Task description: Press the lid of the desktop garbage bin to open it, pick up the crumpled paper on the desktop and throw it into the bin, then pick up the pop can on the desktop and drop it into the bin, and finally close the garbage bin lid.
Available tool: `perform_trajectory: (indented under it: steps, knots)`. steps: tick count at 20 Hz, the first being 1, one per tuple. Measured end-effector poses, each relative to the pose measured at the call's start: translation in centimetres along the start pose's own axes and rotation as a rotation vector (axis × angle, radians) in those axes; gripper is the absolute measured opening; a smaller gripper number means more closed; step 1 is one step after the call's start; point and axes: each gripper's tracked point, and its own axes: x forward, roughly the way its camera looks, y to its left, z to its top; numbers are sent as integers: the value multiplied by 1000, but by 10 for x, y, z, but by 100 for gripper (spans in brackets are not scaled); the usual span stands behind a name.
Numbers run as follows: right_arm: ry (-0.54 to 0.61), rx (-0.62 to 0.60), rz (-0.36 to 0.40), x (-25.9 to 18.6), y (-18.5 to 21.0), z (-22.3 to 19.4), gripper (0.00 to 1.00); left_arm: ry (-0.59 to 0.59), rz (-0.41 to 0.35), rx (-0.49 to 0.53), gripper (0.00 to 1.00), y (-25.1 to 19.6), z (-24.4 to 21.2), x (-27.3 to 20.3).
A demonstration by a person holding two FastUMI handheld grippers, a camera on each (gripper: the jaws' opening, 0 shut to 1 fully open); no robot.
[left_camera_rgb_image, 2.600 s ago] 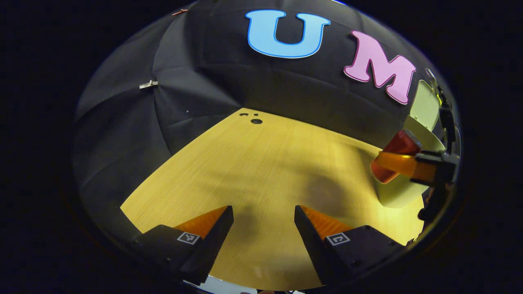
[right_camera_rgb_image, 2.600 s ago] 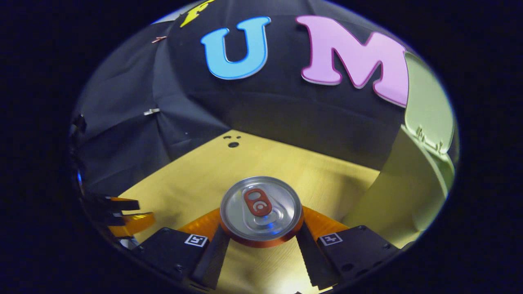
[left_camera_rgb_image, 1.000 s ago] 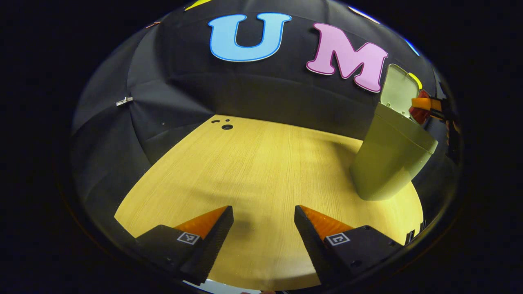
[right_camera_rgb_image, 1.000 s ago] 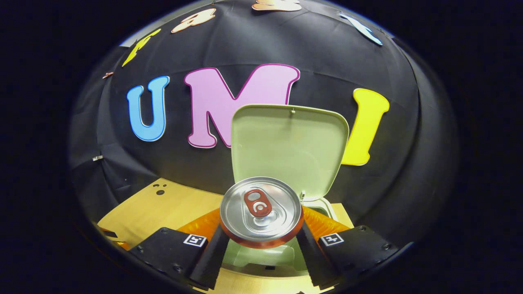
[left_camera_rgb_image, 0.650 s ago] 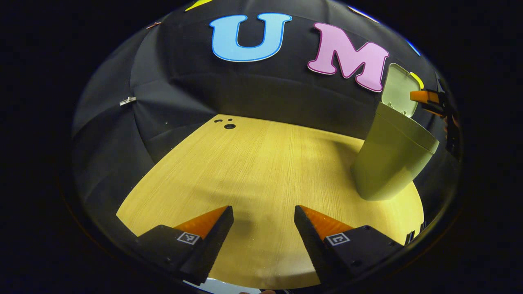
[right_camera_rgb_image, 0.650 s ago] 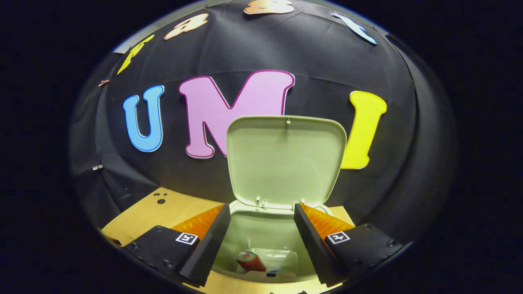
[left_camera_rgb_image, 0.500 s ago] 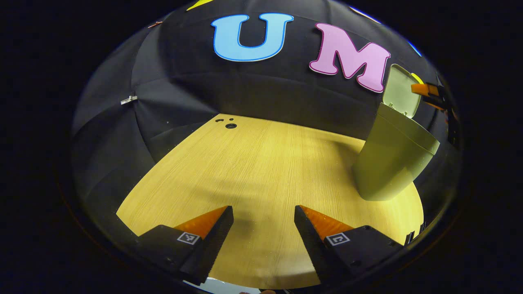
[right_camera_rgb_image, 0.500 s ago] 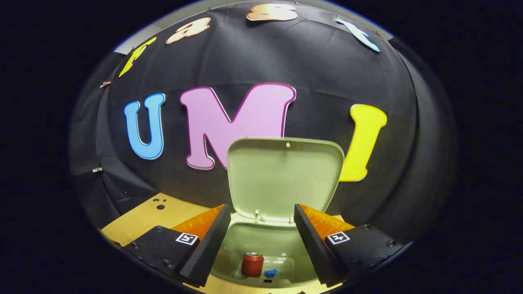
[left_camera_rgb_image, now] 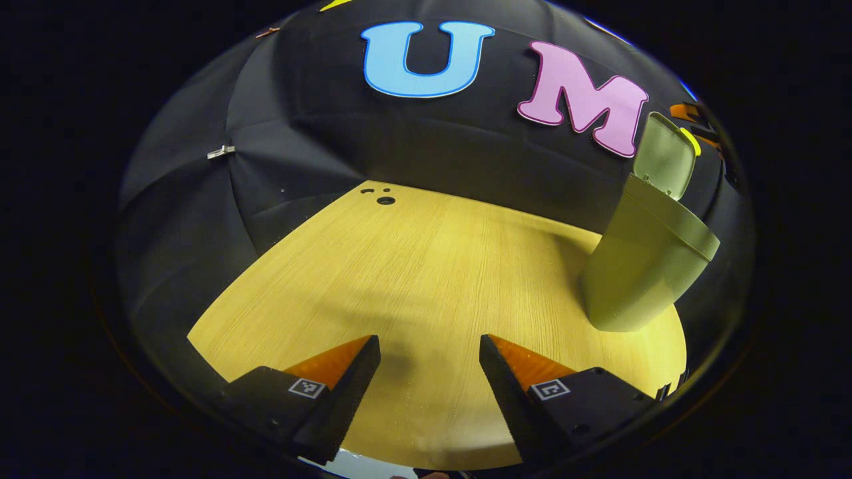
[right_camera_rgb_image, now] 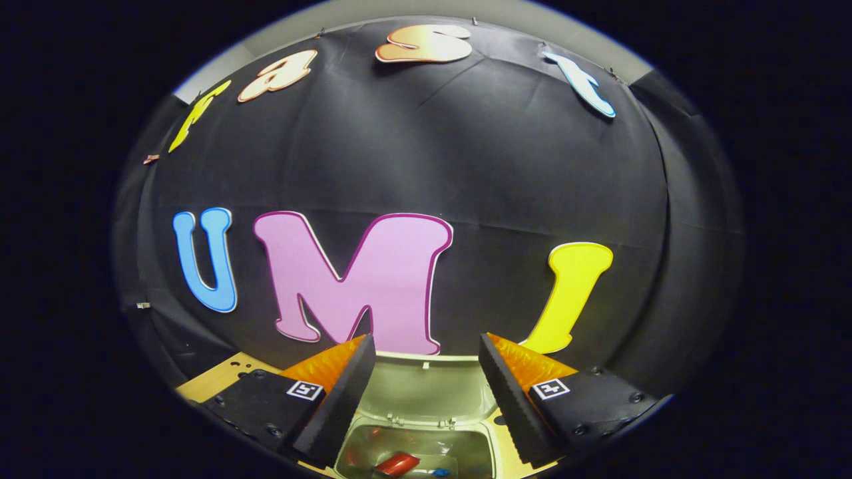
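Observation:
The pale green bin (left_camera_rgb_image: 639, 266) stands at the right of the wooden table (left_camera_rgb_image: 426, 279), its lid (left_camera_rgb_image: 665, 159) raised upright. My left gripper (left_camera_rgb_image: 429, 372) hovers open over bare table, well left of the bin. My right gripper (right_camera_rgb_image: 423, 379) is open and holds nothing, high above the bin's mouth (right_camera_rgb_image: 466, 452). The red pop can (right_camera_rgb_image: 398, 464) lies on its side at the bin's bottom, with a small blue scrap (right_camera_rgb_image: 439, 472) beside it. The raised lid (right_camera_rgb_image: 426, 396) shows between my right gripper's fingers. The right gripper's fingers (left_camera_rgb_image: 689, 113) peek out above the lid.
Black cloth walls close in the table at the back and on the left. A few small dark holes (left_camera_rgb_image: 385, 199) mark the table's far corner. The table's near edge runs just below my left gripper.
My right gripper carried the can over the bin and opened; the can dropped in and lies inside. That gripper has since risen and tilted up. The left gripper barely moved.

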Motion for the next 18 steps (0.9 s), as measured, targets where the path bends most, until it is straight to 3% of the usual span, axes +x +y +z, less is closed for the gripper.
perform_trajectory:
  steps: [6,12,18]
  knots:
    - [57,65,-28,40,-6,-3,98,7,41,-28,96,19,-12,-11]
    - [135,52,-19,52,-2,-25,97,10,74,-54,96,33,-20,-21]
    - [148,8,0,33,-1,-27,98,-23,16,-14,96,14,-5,-26]
